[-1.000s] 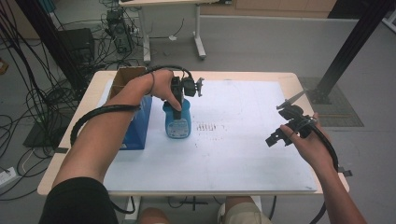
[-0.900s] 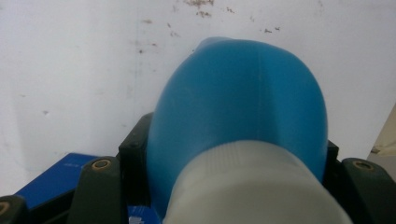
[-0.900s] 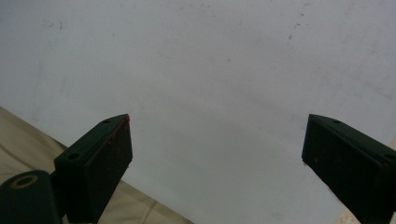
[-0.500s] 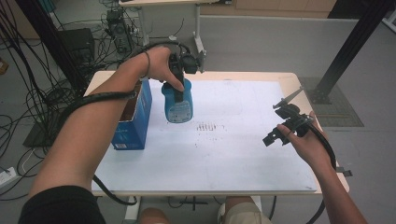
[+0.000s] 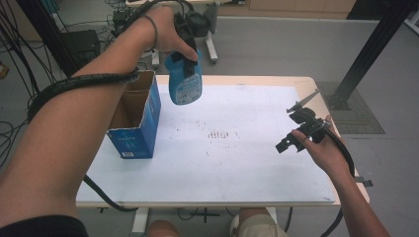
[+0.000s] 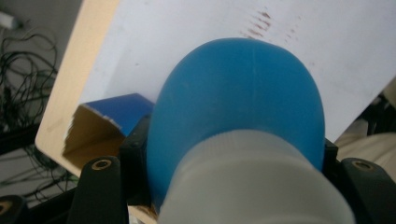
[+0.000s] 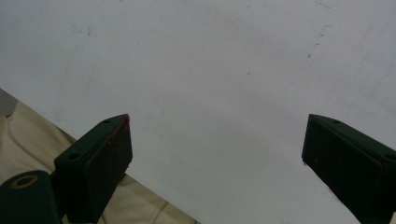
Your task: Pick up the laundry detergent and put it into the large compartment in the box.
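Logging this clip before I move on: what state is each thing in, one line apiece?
Blue bottle: upright, held in the air above the table.
Left gripper: shut on the bottle's white neck.
Right gripper: open, nothing between its jaws.
Blue box: top open, standing on the table.

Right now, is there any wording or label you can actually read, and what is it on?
None can be read.
blue bottle, held up in the left gripper: pale label, print blurred.
blue box: small white mark low on its front, too small.
white sheet: reddish smudges, no letters.
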